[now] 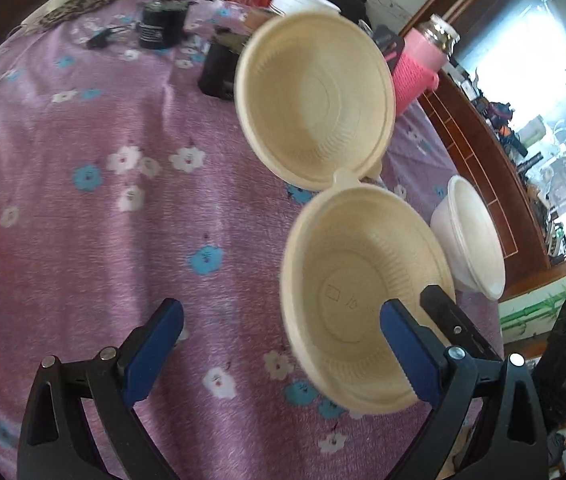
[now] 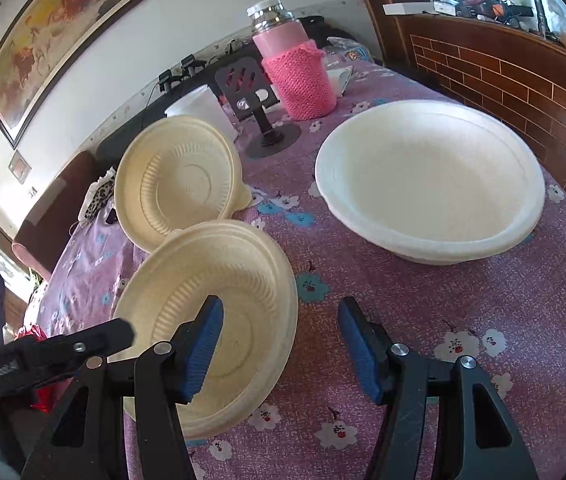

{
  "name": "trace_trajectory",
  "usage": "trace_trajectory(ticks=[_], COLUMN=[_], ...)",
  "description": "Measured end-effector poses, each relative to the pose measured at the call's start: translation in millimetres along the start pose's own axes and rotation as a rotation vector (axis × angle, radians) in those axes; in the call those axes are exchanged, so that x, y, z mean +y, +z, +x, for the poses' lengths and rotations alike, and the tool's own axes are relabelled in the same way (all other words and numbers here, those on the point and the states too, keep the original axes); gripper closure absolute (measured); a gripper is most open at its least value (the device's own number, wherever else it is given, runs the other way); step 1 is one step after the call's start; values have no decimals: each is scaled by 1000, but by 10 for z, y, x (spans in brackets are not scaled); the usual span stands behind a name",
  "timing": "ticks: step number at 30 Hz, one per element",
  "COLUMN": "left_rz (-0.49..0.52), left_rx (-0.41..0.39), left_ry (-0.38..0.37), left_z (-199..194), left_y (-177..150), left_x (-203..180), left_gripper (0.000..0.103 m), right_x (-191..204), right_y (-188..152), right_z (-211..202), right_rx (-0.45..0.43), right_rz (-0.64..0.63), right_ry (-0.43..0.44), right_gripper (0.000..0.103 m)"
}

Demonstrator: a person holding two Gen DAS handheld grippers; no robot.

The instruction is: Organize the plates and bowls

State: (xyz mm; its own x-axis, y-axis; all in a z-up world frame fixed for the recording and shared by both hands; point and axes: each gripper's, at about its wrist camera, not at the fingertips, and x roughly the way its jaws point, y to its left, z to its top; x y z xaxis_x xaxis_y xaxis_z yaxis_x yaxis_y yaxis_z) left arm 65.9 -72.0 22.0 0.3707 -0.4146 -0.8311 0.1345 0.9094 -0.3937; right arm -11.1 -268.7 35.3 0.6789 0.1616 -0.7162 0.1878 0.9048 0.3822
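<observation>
Straddling the rim of the near cream bowl (image 2: 219,320), the right gripper (image 2: 283,348) has half-open jaws not yet pressing it. Left gripper (image 1: 279,348) jaws stand wide. Closing off-centre risks tipping this bowl against the far cream bowl (image 2: 179,176) on the tabletop (image 2: 403,312).
</observation>
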Motion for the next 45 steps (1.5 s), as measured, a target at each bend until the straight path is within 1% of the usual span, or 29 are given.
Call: trace_trajectory(ticks=[2,3,4,5,6,7,8,9,10,11,12,13,17,20,23,28,31,36,40,42,45], left_rz=[6,10,18,30,44,53,67,79,105,129,139,147,147,138,106,93,85,99,130,130,113], left_rx=[14,19,10,-1,-3,-3,-6,-7,-7,1,9,19,9,5,5,-25,-39,-55,-86,-85,-63], left_ry=[0,6,16,27,30,30,41,52,71,85,88,82,77,73,43,12,7,39,103,105,94], left_z=[80,131,144,148,156,160,159,164,169,183,208,216,177,122,31,-160,-248,-272,-278,-265,-210], left_y=[-13,-18,-25,-29,-30,-36,-41,-35,-38,-43,-30,-41,-96,-153,-180,-266,-339,-410,-436,-442,-433], left_x=[-46,-66,-84,-108,-131,-145,-160,-172,-202,-229,-259,-269,-264,-179,-74,-9,54,62,23,30,72], left_gripper=[5,5,5,5,6,9,17,24,44,67,76,84,84,85,86,86,86,86,86,86,85], right_x=[14,21,27,33,31,25,22,25,41,55,76,93,177,164,165,237,274,326,377,367,329], right_y=[-11,-20,-29,-38,-40,-43,-48,-47,-54,-60,-69,-77,-91,-88,-81,-100,-111,-138,-161,-161,-159], right_z=[44,68,85,111,128,146,161,164,164,168,170,172,142,101,31,-11,-18,-12,28,73,138], right_rx=[21,33,40,51,58,64,70,70,70,70,69,68,46,31,3,-20,-25,-24,-8,11,43], right_rz=[0,0,0,-2,0,2,6,6,1,-7,-16,-25,-64,-53,-48,-74,-85,-109,-137,-130,-111], right_ry=[9,14,14,12,12,12,18,22,24,24,24,22,5,37,70,91,95,88,80,77,86], right_gripper=[43,46,49,57,61,62,62,64,66,73,78,79,83,85,88,88,88,88,88,87,87])
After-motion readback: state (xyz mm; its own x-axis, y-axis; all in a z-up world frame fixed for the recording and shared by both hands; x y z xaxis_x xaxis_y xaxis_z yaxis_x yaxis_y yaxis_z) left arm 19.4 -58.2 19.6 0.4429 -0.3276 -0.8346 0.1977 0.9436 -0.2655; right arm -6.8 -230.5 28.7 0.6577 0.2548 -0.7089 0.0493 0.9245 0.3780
